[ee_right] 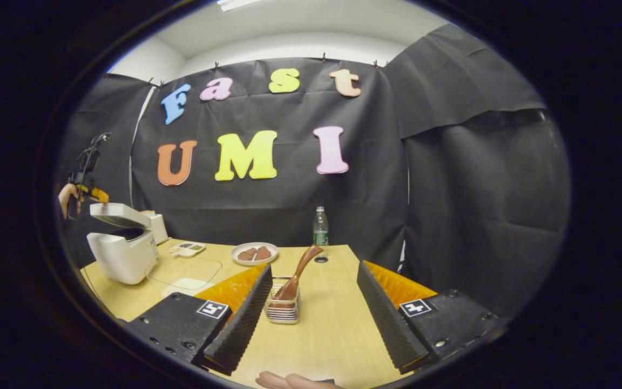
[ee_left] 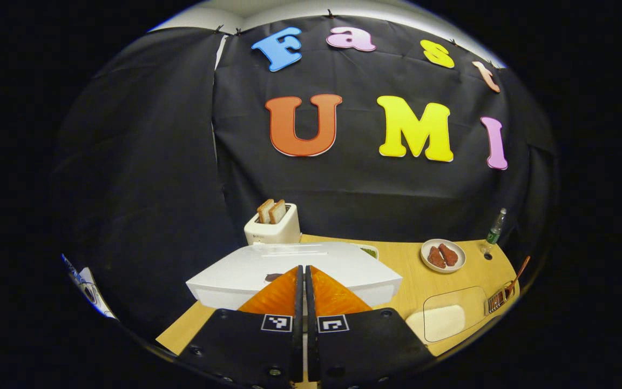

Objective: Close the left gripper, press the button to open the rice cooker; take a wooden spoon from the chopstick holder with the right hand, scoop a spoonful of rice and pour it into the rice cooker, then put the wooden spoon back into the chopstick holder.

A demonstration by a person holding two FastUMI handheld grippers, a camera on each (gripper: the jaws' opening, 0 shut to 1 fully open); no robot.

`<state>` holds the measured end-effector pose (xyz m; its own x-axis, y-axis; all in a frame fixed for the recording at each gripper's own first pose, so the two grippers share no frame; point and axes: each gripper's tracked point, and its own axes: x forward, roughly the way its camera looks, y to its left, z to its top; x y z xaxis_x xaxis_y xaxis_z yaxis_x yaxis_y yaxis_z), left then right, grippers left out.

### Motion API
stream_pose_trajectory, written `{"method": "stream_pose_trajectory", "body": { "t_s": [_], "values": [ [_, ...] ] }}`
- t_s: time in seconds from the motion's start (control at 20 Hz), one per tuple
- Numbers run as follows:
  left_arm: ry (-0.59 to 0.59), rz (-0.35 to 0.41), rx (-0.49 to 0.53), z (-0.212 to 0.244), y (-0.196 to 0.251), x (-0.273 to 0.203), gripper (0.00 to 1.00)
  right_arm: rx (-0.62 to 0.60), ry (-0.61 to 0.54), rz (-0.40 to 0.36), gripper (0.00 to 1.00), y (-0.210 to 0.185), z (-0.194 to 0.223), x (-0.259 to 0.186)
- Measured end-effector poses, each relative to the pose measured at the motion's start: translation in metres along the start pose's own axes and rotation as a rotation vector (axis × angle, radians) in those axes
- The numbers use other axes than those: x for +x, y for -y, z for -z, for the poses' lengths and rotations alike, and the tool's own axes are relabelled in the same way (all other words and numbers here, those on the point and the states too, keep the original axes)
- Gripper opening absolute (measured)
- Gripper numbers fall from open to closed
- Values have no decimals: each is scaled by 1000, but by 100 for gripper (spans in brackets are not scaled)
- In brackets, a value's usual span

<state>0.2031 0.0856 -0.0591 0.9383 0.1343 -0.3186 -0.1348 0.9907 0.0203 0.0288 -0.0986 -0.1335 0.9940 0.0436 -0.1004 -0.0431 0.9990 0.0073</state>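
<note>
Rice cooker lid's up at the table's left end, left gripper pinched together over it. Right gripper hangs wide apart before the chopstick holder; next, I reckon, clamp that leaning wooden spoon.

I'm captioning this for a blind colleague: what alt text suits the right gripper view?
The open right gripper faces a wire chopstick holder with a wooden spoon standing in it, on a wooden table. Far left, a white rice cooker sits with its lid raised.
</note>
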Motion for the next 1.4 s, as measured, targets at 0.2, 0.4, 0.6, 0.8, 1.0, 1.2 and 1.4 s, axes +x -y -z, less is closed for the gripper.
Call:
{"method": "stream_pose_trajectory", "body": {
  "t_s": [0.2,0.4,0.6,0.8,1.0,1.2,1.4],
  "values": [
    [43,-18,-17,-8,-10,-25,45,23,-4,-20,96,-1,2,2],
    [108,-47,43,-4,-18,-72,96,8,-3,-22,96,-4,1,0],
    [152,-42,50,18,-19,-126,97,24,-12,-33,99,-14,3,2],
    [225,-42,52,38,-19,-168,96,31,-33,-8,100,-13,14,15],
    [270,-15,4,67,-12,-195,96,56,-47,13,100,-14,19,31],
    [293,16,-44,100,-8,-214,96,20,-5,34,96,-10,15,56],
    [327,-6,-67,109,-10,-219,94,35,-39,66,96,-2,25,80]
  ]
}}
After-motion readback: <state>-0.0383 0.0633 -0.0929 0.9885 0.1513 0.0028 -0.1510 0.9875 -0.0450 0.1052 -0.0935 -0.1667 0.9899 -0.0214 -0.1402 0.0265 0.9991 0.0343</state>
